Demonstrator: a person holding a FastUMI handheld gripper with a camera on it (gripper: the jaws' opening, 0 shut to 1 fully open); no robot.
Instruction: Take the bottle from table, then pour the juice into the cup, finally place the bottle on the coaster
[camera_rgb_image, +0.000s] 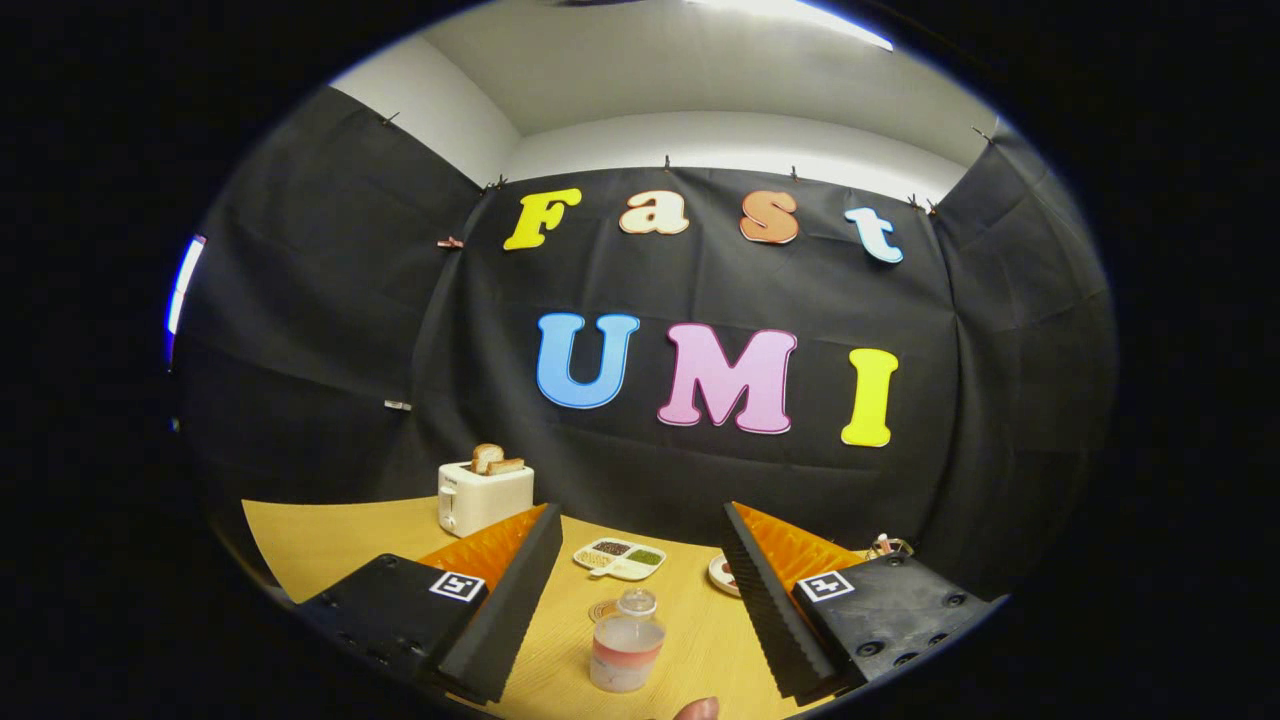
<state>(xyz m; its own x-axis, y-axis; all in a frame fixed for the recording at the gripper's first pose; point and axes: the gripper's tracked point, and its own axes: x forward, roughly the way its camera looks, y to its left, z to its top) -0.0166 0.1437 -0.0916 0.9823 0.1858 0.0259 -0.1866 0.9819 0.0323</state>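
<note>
1. I see the table (330, 545): a yellow wood-grain top that runs back to the booth's black cloth wall and carries every item listed below.

2. The gripper (630, 585) hangs above the near part of the table. Its two fingers (505, 610) are spread wide, released, with nothing pressed between them. Each finger has a black ribbed pad on its inner face, an orange body behind it and a black mount with a square marker.

3. A white toaster (484, 496) stands at the far left of the table, beyond the left finger, with two slices of toast (494, 460) upright in its slots.

4. The bottle (626, 640) stands upright on the table, in the gap between the fingers and touching neither. It is clear plastic with a clear cap and holds pale pink juice in its lower part.

5. A white divided tray (620, 558) with food in its compartments lies beyond the bottle, near the wall.

6. A small plate (722, 575) lies beside the inner edge of the right finger, partly hidden by it.

7. The coaster (603, 610), a flat round disc, lies just behind the bottle to its left.

8. A fingertip (697, 709) shows at the near edge, below the bottle.
</note>
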